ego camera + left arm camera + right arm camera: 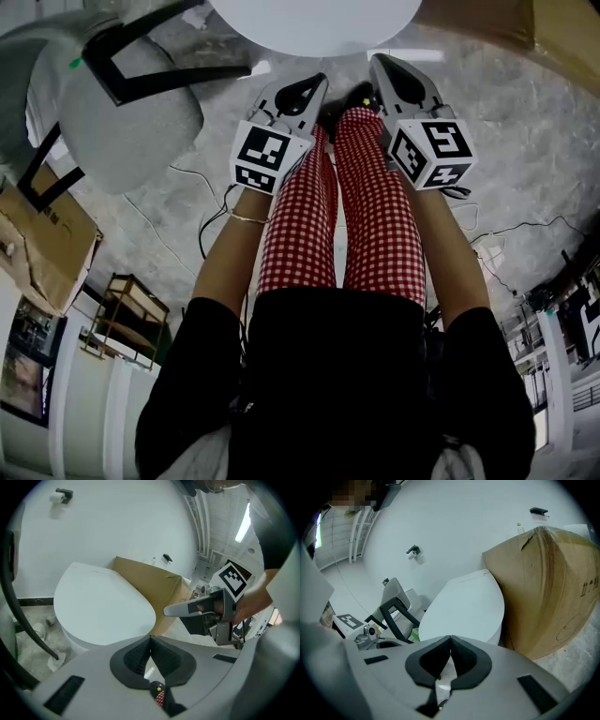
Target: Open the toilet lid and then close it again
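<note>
Left hand-held gripper (150,638) and right hand-held gripper (450,638): jaws pressed together, holding nothing | toilet lid (314,21): down flat, just ahead of both tips | handling: likely light, stiff, slick plastic hinged at the rear; best hooked under the front rim | cardboard box (548,578): beside the toilet
</note>
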{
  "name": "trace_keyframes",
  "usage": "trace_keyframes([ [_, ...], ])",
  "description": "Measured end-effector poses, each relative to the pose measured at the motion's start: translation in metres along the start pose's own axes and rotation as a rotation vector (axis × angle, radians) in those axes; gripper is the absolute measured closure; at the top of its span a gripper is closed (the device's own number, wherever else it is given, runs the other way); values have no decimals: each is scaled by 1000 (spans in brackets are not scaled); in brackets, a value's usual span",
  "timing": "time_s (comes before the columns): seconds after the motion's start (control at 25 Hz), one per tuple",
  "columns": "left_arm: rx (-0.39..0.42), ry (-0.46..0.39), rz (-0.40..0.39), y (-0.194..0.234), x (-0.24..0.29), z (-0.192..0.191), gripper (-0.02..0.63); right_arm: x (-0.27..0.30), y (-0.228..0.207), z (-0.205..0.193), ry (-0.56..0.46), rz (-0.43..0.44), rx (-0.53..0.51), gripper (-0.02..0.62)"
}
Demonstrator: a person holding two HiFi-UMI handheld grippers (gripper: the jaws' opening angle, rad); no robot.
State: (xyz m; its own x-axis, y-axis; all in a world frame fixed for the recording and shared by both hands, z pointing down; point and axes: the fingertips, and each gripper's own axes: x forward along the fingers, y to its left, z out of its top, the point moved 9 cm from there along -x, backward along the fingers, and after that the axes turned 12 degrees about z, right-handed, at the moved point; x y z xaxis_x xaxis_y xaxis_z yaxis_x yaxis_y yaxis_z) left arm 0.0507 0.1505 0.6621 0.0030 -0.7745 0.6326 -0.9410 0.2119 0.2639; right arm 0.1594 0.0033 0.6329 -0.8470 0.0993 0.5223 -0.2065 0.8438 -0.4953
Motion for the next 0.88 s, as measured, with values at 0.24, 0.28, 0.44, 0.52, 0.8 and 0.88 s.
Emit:
trace_keyframes([
  [0.24,-15,-33,15,-7,-10,17,603,-17,11,7,-6,20,-13,575],
  [0.28,-17,-38,18,-8,-12,20,603,-21,14,9,-6,24,-17,575],
  [0.44,-15,-51,60,-9,-23,34,603,-33,25,13,-6,41,-33,575],
  [0.52,-27,-71,72,-11,-30,42,603,-39,30,15,-15,40,-27,575],
  [0.8,-8,-112,96,-17,-49,68,603,-52,47,32,-45,57,-53,575],
  [0.88,11,-121,89,-18,-53,76,603,-55,53,41,-68,63,-53,575],
])
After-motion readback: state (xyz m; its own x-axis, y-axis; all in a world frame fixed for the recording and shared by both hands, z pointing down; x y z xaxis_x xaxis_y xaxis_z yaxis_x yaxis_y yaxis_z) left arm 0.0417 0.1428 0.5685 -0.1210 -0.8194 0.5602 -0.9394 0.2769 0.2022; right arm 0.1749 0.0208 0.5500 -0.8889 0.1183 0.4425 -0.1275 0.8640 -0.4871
